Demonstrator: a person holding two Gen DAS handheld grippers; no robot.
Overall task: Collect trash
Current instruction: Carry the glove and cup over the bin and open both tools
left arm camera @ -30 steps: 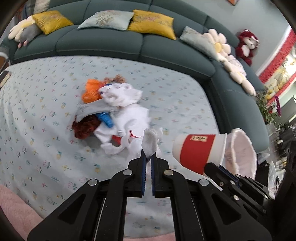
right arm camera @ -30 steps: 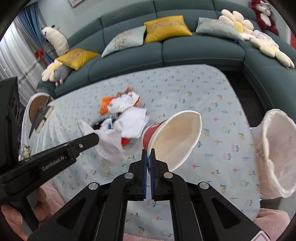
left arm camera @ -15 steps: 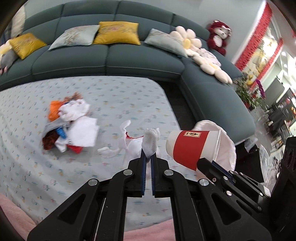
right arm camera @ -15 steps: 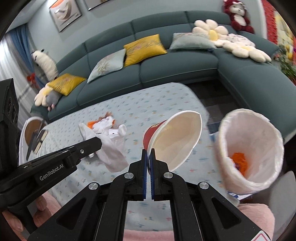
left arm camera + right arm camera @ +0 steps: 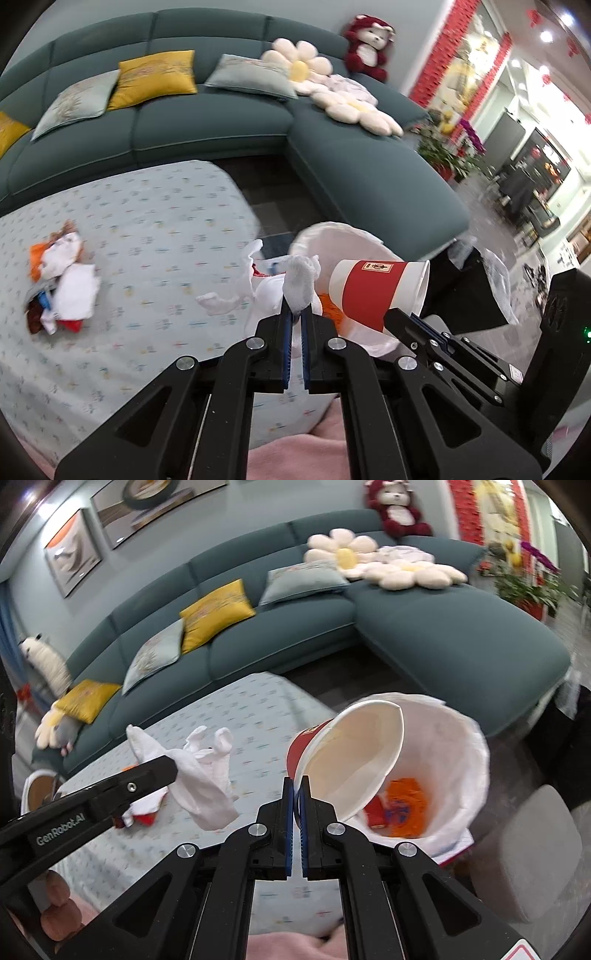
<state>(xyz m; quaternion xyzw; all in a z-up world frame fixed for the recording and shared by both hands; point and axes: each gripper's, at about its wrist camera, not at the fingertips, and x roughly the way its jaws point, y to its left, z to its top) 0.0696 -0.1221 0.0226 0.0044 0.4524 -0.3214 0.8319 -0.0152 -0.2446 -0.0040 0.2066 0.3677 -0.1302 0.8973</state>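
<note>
My left gripper [image 5: 294,314] is shut on a crumpled white tissue [image 5: 300,284] and holds it in the air beside the table's right end; the tissue shows in the right wrist view [image 5: 207,786] too. My right gripper [image 5: 297,786] is shut on the rim of a red and white paper cup [image 5: 351,760], also in the left wrist view [image 5: 373,291], tilted over a white-lined trash bin [image 5: 454,775]. The bin holds orange and red wrappers [image 5: 402,808]. A pile of white, orange and red trash [image 5: 59,284] lies on the table at the left.
The table [image 5: 147,229] wears a light blue patterned cloth. A teal sectional sofa [image 5: 221,122] with cushions and plush toys wraps behind and to the right. A grey stool [image 5: 528,853] stands right of the bin. Dark floor lies between table and sofa.
Both grippers have swung right with their loads, away from the trash pile. The cup now hangs over the bin's mouth and the tissue is close to the bin.
</note>
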